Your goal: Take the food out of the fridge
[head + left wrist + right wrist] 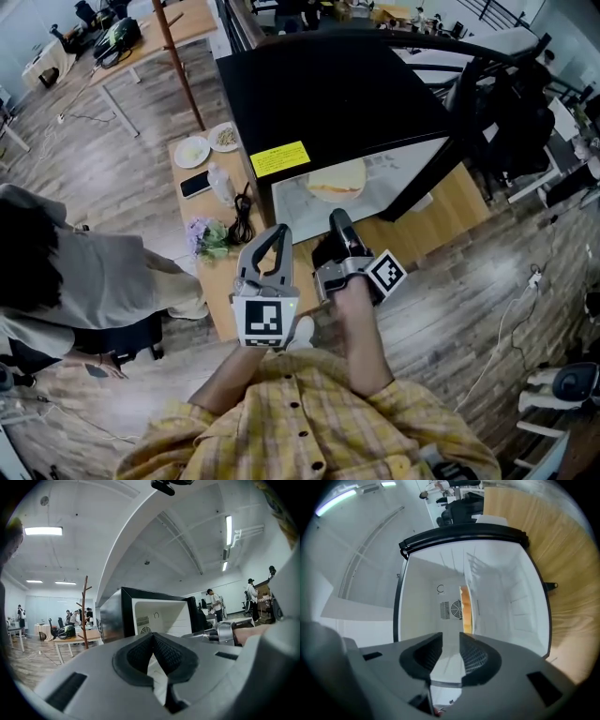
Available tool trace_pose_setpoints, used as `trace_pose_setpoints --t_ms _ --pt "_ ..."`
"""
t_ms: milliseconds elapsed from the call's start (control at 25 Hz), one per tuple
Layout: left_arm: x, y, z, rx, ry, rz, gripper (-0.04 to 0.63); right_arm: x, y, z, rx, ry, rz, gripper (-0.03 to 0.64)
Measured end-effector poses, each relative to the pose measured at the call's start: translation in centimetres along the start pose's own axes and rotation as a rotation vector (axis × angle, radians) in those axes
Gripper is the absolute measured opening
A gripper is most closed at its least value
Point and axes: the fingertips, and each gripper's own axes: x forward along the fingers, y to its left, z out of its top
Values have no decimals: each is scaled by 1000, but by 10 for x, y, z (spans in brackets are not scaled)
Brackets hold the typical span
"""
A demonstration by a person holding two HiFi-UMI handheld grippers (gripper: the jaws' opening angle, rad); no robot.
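Observation:
A black mini fridge (328, 94) stands on a wooden table with its door (448, 164) swung open to the right. On the white floor inside lies the food (336, 181), a pale round bun-like piece. The right gripper view shows the food (465, 609) as an orange-yellow slab deep in the white interior (506, 588). My right gripper (337, 218) is level at the fridge mouth, rolled on its side. Its jaws (451, 637) stand open and empty, short of the food. My left gripper (278, 230) hovers beside it to the left, its pads (153, 637) shut on nothing, facing the fridge (140, 616).
Left of the fridge the table (220, 291) carries two plates (192, 150), a phone (195, 185), a bottle (221, 185), a coiled cable (242, 220) and flowers (211, 236). A person (84, 272) stands at the left. A yellow label (279, 158) sits on the fridge top.

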Motion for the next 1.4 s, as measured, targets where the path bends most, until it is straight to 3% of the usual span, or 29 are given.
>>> trace_pose_setpoints --t_ms 120,640,1280,1400 --pt "0 7 -2 1 8 19 8 5 -13 7 0 -22 -52 151" --pt "11 12 -11 -4 30 49 8 18 -40 31 22 -73 -133 181" --pt "15 21 -22 2 64 92 8 44 -47 35 7 -78 -144 105" --pt "12 21 -26 2 75 92 8 40 -51 36 3 -82 -152 52"
